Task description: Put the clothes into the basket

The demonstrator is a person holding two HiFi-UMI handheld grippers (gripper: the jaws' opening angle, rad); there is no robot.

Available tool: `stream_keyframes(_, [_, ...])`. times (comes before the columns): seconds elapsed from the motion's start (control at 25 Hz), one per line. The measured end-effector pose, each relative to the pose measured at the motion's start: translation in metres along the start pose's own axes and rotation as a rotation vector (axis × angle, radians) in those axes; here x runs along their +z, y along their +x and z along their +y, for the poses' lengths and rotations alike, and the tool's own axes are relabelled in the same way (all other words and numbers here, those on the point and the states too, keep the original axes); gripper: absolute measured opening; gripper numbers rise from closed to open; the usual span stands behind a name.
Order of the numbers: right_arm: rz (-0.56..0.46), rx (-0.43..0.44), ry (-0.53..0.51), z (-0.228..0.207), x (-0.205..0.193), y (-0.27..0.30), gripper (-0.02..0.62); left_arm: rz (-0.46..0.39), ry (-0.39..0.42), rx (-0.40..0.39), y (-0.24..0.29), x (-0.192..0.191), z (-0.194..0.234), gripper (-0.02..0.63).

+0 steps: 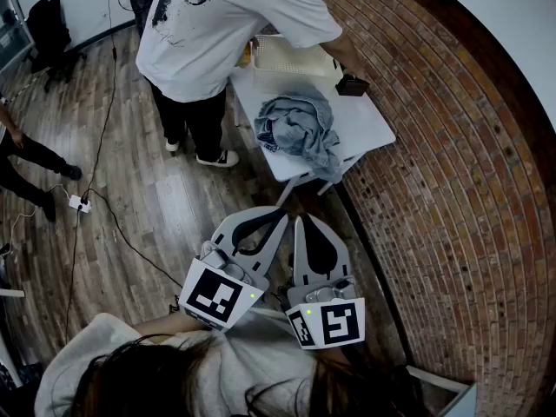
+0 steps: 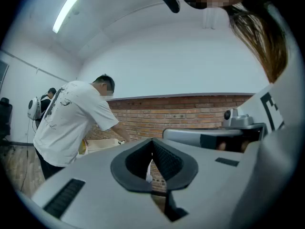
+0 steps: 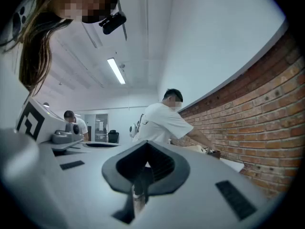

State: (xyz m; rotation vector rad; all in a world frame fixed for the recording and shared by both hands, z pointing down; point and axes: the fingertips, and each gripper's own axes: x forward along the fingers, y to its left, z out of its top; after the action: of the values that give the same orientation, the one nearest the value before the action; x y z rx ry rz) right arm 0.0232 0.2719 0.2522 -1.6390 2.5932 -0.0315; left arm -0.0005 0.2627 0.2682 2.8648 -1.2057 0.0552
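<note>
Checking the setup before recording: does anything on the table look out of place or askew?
The grey-blue clothes lie crumpled on the white table, one end drooping over its near edge. A person in a white shirt leans over the basket at the far end.

Clothes: faded blue-grey. Table: white. Basket: cream, fine mesh. Wall: red-brown brick, pale mortar lines. Floor: grey-brown planks. Shirt: white, black splatter print. Trousers: black. Left gripper, right gripper: pale grey, black inner pads, black-and-white square markers.
</note>
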Motion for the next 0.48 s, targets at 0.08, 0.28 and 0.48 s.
stream_keyframes(0.08, [0.013,-0.004,0.004,0.003,-0.003,-0.002,0.005,0.012,-0.008,-0.003,-0.001,-0.002,-0.001,0.008])
stream_keyframes(0.28, [0.047,-0.026,0.037,0.002,-0.014,-0.01,0.005,0.031,-0.01,-0.011,-0.003,-0.008,-0.007,0.008])
stream_keyframes(0.48, [0.036,-0.032,0.033,-0.004,-0.014,-0.013,0.005,0.036,-0.011,-0.008,-0.003,-0.011,-0.01,0.008])
